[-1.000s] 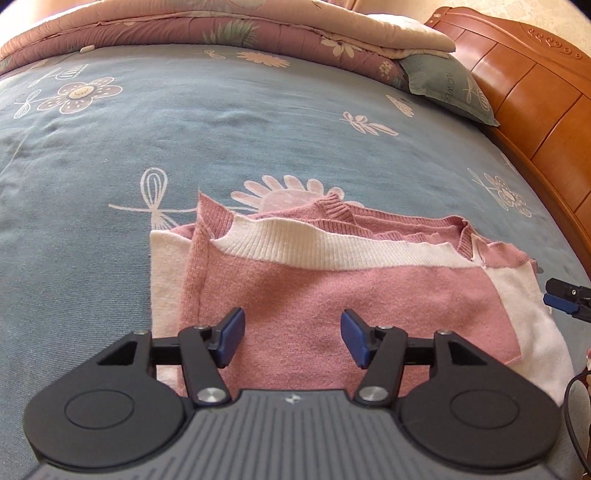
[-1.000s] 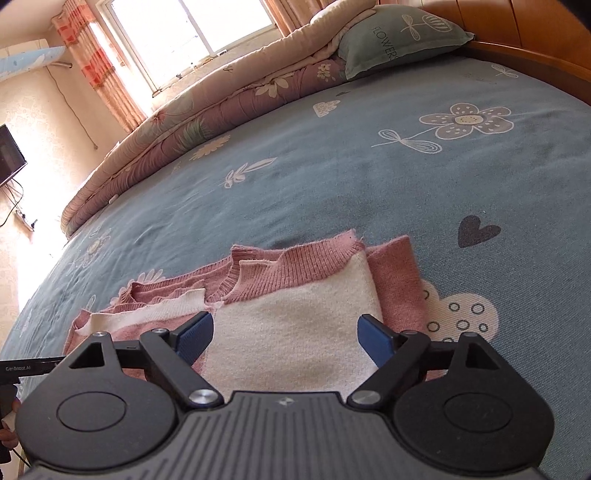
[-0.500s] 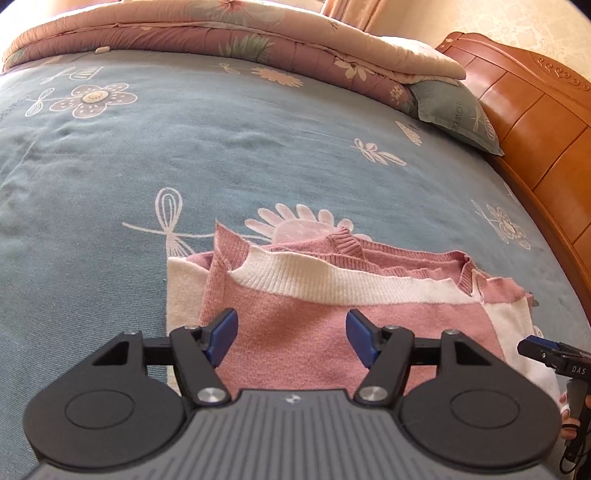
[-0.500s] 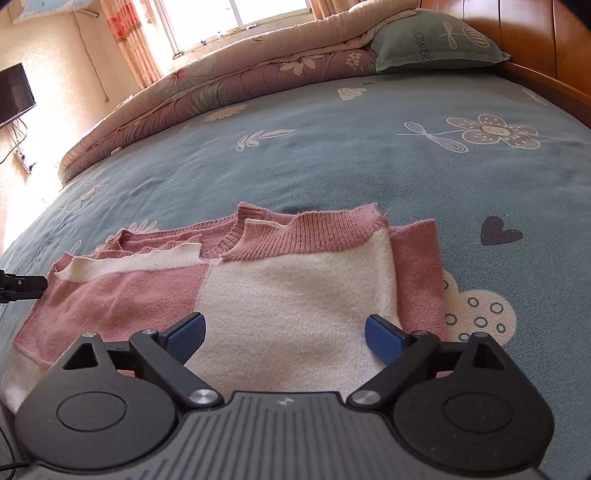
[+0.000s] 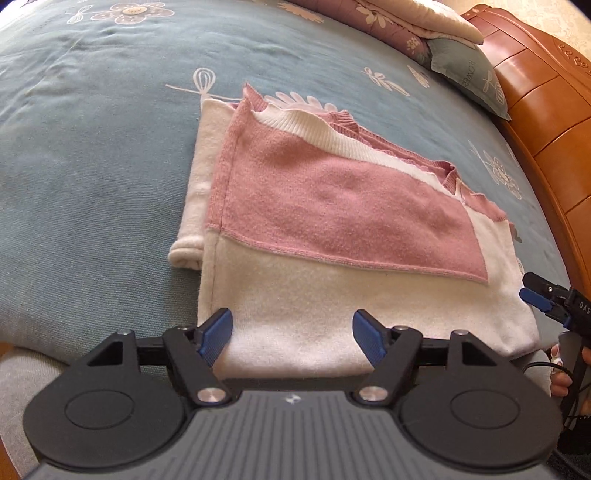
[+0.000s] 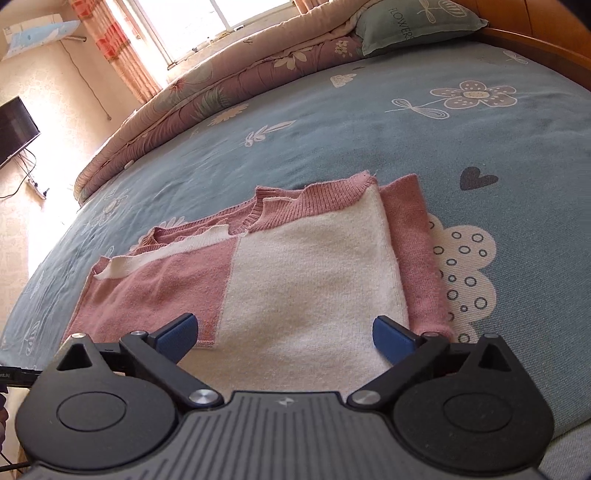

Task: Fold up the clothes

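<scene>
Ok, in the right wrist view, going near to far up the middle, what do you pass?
Right claw → pink and white sweater → blue bedsheet → rolled quilt → window.

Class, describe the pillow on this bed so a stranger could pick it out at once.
Start at the orange wooden headboard. Beside it, at the end of the long folded quilt, lies the pillow. It is the only grey-green cushion, printed with the word FLOWERS.

pink-and-white sweater (image 5: 332,221), blue floral bedsheet (image 5: 92,166)
</scene>
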The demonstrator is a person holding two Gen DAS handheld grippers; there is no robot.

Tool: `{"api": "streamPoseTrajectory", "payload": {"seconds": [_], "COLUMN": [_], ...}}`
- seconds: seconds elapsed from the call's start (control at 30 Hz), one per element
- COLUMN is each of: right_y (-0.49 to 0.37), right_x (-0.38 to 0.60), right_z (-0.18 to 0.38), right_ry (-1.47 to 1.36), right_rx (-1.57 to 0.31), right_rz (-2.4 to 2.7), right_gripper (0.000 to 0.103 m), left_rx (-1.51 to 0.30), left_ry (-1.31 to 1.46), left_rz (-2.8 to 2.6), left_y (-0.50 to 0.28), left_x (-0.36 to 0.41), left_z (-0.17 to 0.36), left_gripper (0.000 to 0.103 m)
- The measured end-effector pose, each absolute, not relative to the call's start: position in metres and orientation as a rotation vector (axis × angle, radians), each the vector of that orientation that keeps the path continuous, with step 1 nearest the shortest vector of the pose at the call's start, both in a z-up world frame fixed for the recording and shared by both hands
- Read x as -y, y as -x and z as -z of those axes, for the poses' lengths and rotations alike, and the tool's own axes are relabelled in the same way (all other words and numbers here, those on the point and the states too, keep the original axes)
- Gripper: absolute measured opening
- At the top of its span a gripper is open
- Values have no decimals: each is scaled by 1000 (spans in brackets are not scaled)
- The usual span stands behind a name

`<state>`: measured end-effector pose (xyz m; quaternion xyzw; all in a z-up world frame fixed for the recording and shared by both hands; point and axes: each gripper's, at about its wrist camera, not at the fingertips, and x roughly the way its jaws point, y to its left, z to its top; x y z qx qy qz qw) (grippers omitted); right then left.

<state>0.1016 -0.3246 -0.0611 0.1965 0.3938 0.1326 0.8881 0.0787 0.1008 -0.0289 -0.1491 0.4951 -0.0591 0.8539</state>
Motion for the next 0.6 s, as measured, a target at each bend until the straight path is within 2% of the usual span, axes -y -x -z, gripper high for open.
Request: {"api": "streamPoseTrajectory", "payload": {"seconds": [0.2, 0.4, 0.6], "right_y": [-84, -56, -50], "right_x": [335, 344, 346], "right_z": [53, 69, 54], "right_ry": [-566, -600, -573], "right_rx": [-875, -936, -891], "right_rz": [-338, -312, -304], "right_gripper": [103, 103, 103], "left_rx": [-1008, -1079, -1059], "left_ry": [269, 250, 246], "left_rz": [188, 196, 173], "left_y": [-80, -84, -79], "left_x": [-72, -57, -64], "left_z": [19, 43, 38], "left_gripper": [77, 77, 79]}}
